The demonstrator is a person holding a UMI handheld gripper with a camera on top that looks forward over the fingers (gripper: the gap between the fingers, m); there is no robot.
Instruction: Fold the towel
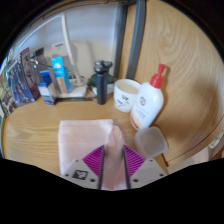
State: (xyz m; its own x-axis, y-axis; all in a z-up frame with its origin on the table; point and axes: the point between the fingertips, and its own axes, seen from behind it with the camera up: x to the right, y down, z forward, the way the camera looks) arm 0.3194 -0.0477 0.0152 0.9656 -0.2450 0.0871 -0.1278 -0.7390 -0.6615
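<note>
While the claw (114, 170) is clenched on a pink towel (88, 140), a fold of the cloth rises between its 2 purple pads (95, 162) and the rest lies flat on the wooden worktop (40, 125) just ahead. Beyond it stand a white mug (126, 95), a lotion bottle (151, 98) with a red cap, and a black shaver (101, 80).

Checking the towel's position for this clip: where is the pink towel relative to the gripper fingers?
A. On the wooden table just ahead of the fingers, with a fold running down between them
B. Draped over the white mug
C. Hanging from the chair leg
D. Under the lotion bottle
A: the pink towel lies flat on the wooden table, its near part reaching down between the fingers of the gripper, well short of the mug and lotion bottle.
</note>
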